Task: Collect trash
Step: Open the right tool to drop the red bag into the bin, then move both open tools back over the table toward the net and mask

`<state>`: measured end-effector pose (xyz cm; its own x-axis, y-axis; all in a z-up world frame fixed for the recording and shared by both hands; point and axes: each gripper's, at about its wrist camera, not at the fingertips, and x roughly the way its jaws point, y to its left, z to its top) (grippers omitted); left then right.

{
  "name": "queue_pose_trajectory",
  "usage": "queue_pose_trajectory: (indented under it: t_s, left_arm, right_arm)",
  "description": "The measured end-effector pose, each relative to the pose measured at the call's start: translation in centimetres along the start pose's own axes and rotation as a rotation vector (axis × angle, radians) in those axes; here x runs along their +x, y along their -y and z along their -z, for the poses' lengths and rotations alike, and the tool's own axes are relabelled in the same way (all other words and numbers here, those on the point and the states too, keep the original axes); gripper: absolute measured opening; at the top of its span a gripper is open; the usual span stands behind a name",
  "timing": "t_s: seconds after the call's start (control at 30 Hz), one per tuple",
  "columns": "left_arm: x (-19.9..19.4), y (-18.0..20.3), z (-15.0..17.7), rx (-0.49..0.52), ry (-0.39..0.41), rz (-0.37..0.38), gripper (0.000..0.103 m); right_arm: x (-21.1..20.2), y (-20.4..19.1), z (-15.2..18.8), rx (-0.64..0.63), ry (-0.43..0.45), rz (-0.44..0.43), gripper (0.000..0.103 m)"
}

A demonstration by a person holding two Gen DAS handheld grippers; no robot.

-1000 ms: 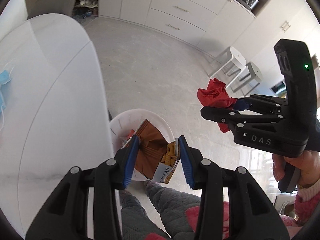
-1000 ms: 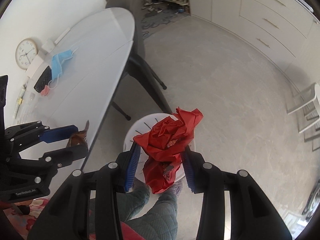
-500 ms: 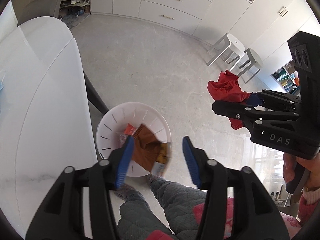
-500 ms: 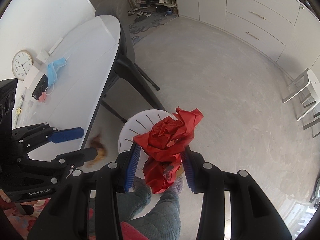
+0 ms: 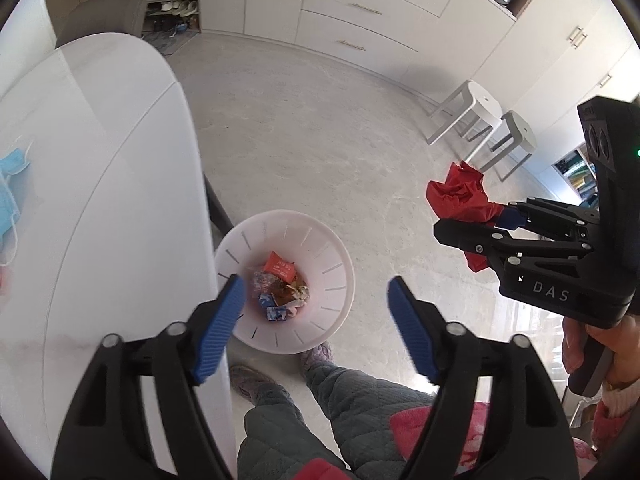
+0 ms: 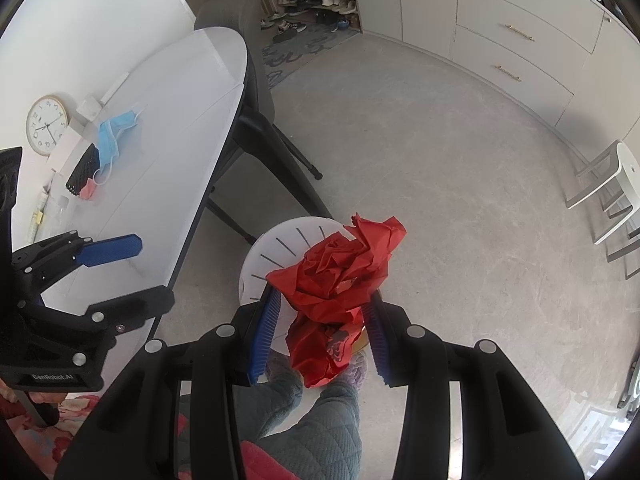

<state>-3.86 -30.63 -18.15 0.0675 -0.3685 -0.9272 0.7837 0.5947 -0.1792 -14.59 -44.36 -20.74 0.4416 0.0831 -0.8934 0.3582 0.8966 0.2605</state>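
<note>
A white waste bin (image 5: 338,276) stands on the floor beside the white table (image 5: 100,184), with several wrappers (image 5: 282,286) at its bottom. My left gripper (image 5: 316,322) is open and empty above the bin. My right gripper (image 6: 322,332) is shut on a crumpled red wrapper (image 6: 340,276) and holds it over the bin's rim (image 6: 280,244). In the left wrist view the right gripper (image 5: 476,224) hangs to the right of the bin with the red wrapper (image 5: 456,196). The left gripper (image 6: 124,272) shows at the left of the right wrist view.
Blue face masks (image 6: 116,136), a black comb (image 6: 82,170) and a clock (image 6: 46,124) lie on the table. A grey chair (image 6: 236,12) stands at its far end. Two white stools (image 5: 480,120) stand by the cabinets. The person's legs (image 5: 304,408) are below the bin.
My left gripper opened and let go of the brown snack wrapper, which dropped into the bin. My right gripper kept its hold on the red wrapper and stayed over the bin.
</note>
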Motion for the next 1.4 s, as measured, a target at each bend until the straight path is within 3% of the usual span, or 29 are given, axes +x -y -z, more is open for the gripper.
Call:
queue_pose_trajectory:
  t_s: [0.17,0.43,0.5,0.57,0.63,0.93,1.4]
  left_arm:
    - [-1.8,-1.8,0.2,-0.039,0.042,-0.063,0.090]
    - [-3.9,-5.8,1.6,-0.151,0.069,-0.124,0.091]
    - [-4.2,-6.5,1.9,-0.180,0.067,-0.132,0.091]
    - [-4.5,-7.3,2.2,-0.201,0.068,-0.139,0.091]
    - [-4.7,-7.9,2.5,-0.221,0.071,-0.150,0.091]
    - [-6.6,-11.2,4.0,-0.315,0.101,-0.204,0.091]
    - [-10.7,-20.0,8.8,-0.551,0.163,-0.315,0.091]
  right_arm:
    - [0.9,-1.2,-0.3,-0.032,-0.019,-0.021,0.043]
    - [3.9,-3.8,-0.3,-0.091,-0.084,-0.068,0.047]
    - [4.6,-4.4,-0.3,-0.102,-0.109,-0.074,0.064]
    - [4.9,-4.9,-0.3,-0.108,-0.108,-0.050,0.088]
    - [4.9,-5.4,-0.5,-0.113,-0.101,-0.024,0.096]
    - [3.7,-6.8,-2.4,-0.118,-0.067,-0.023,0.100]
    - [3.9,-14.6,-5.7,-0.267,-0.043,-0.081,0.101]
